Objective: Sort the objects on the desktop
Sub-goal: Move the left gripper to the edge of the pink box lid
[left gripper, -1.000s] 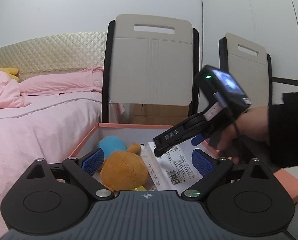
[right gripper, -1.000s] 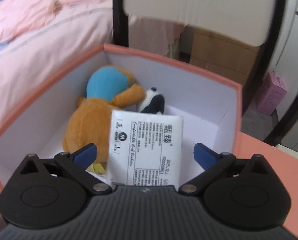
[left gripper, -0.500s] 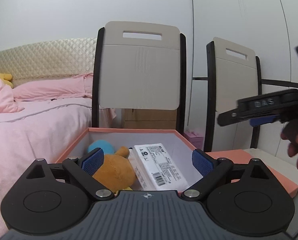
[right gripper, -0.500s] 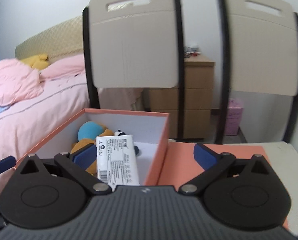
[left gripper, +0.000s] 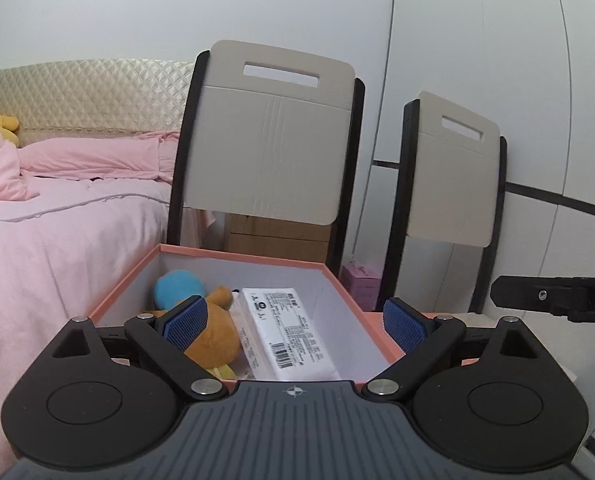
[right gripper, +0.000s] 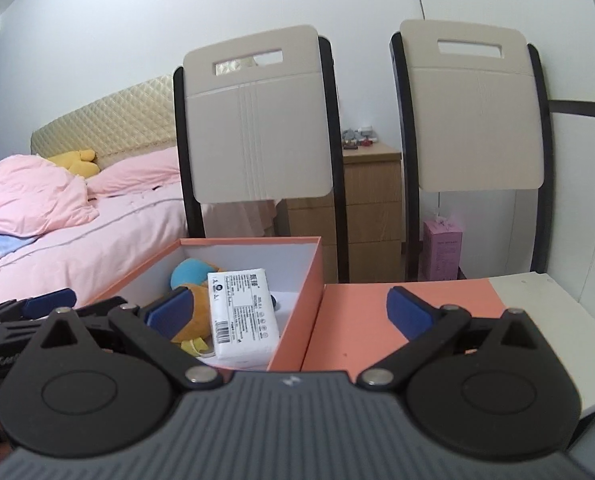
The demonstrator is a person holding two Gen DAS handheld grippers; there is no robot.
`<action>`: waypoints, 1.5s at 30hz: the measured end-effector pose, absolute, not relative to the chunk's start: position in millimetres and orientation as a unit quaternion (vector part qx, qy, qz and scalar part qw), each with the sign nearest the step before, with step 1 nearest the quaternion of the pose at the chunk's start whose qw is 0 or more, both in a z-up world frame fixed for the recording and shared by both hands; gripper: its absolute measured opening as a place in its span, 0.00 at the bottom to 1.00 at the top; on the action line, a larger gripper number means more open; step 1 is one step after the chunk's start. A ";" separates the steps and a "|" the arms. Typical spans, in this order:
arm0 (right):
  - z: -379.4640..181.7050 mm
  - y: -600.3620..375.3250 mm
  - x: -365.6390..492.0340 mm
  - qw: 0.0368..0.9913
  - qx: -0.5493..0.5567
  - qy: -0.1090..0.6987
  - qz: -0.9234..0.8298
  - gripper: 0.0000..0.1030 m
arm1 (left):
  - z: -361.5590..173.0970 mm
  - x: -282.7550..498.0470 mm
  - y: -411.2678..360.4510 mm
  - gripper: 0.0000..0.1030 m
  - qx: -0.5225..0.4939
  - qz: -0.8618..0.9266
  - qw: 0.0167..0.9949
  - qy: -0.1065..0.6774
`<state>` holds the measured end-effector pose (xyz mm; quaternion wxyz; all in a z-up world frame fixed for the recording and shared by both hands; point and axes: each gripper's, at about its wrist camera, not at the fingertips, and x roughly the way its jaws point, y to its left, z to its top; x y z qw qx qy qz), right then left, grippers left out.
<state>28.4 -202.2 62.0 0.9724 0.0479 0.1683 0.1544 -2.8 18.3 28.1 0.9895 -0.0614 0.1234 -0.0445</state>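
An orange box (left gripper: 241, 257) with white inner walls holds an orange and blue plush toy (left gripper: 213, 338) and a white printed packet (left gripper: 287, 334). The box (right gripper: 297, 280), the plush (right gripper: 195, 274) and the packet (right gripper: 243, 314) also show in the right wrist view. My left gripper (left gripper: 295, 322) is open and empty, just before the box's near edge. My right gripper (right gripper: 289, 310) is open and empty, back from the box, over its right wall and the orange lid (right gripper: 397, 308). The right gripper's body (left gripper: 553, 298) shows at the right edge of the left wrist view.
Two beige chairs with black frames (right gripper: 257, 132) (right gripper: 473, 120) stand behind the table. A pink bed (left gripper: 57, 220) lies to the left. A wooden drawer unit (right gripper: 357, 200) and a pink carton (right gripper: 441, 248) sit behind the chairs. The white table's edge (right gripper: 537, 300) shows right of the lid.
My right gripper has drawn back up and out of the box to the right, leaving the white packet lying in it. My left gripper has pulled back a little from the box.
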 end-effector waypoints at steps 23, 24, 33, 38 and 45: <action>60.8 -220.5 5.8 0.981 0.047 0.132 0.137 1.00 | 14.5 20.7 37.4 0.94 -0.047 0.017 0.990 0.132; 62.3 -222.5 8.5 0.981 0.043 0.130 0.138 1.00 | 13.0 22.6 38.9 0.94 -0.046 0.021 0.990 0.133; 62.3 -260.2 37.6 0.984 0.037 0.094 0.150 1.00 | 5.2 41.4 48.8 0.94 -0.042 0.074 0.987 0.140; 45.3 -291.8 74.9 0.985 0.037 0.081 0.149 1.00 | 4.5 45.5 21.5 0.93 -0.023 0.070 0.988 0.133; 25.9 -319.2 112.9 0.987 0.028 0.075 0.141 1.00 | -9.3 51.4 -38.2 0.93 -0.077 -0.070 0.976 0.194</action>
